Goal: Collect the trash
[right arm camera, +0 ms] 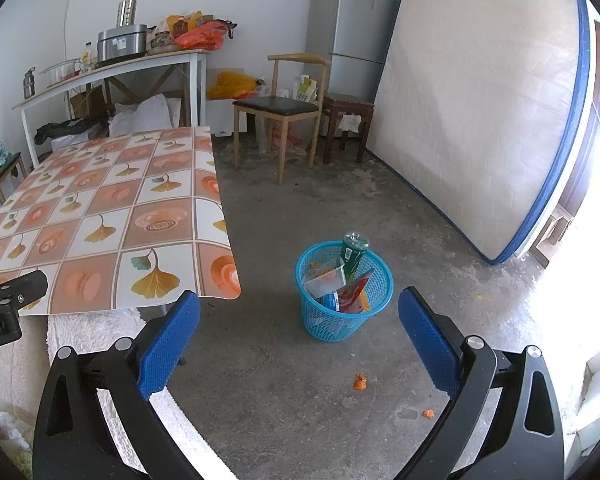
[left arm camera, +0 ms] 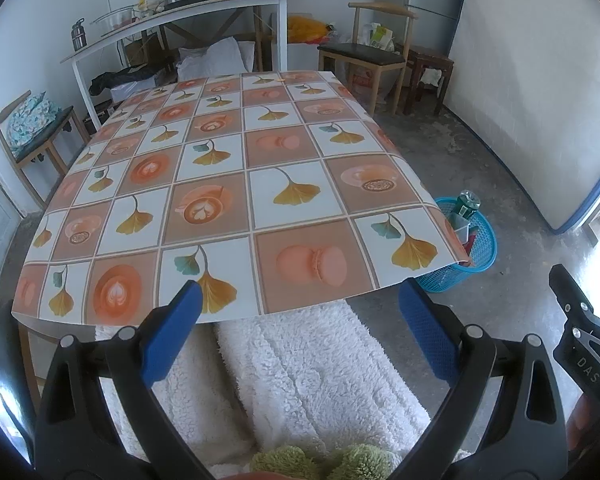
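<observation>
Floor basket [right arm camera: 342, 296] between right fingers [right arm camera: 172, 340].

Mattress [right arm camera: 476, 100] against wall, concrete floor [right arm camera: 300, 400]

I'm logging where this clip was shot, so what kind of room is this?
Probably a lived-in room of a home, used for eating and storage. A dining table with a patterned cloth fills the middle, a fridge stands in the corner, and a bare mattress leans against the wall.

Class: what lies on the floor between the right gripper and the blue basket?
Mostly bare concrete. In the right wrist view one orange scrap lies between the right gripper and the blue basket.
</observation>
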The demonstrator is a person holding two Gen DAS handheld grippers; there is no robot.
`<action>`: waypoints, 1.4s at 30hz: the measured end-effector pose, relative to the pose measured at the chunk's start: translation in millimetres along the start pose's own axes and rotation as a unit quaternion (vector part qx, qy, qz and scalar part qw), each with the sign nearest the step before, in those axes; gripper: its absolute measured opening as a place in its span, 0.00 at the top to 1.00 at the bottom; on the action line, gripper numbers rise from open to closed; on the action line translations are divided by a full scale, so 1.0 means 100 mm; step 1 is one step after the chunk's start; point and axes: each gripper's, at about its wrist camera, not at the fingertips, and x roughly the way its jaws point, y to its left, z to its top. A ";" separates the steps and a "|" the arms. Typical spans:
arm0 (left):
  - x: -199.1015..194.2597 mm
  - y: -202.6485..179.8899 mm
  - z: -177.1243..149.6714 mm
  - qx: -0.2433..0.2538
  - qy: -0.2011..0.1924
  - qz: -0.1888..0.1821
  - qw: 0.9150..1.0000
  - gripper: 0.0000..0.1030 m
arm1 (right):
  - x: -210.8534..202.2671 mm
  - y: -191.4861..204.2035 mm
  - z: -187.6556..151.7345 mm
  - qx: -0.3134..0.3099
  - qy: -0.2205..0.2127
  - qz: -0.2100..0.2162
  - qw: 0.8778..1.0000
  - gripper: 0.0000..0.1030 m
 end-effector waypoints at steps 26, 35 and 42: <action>-0.03 -0.02 0.02 -0.001 -0.004 0.001 1.000 0.08 | -0.03 -0.02 0.03 0.000 -0.004 0.000 1.000 0.06; -0.03 -0.02 0.02 -0.001 -0.004 0.001 1.000 0.08 | -0.04 -0.02 0.03 0.001 -0.006 0.001 1.000 0.06; -0.02 -0.02 0.01 -0.001 -0.004 0.001 1.000 0.08 | -0.04 -0.02 0.03 0.000 -0.005 0.000 1.000 0.06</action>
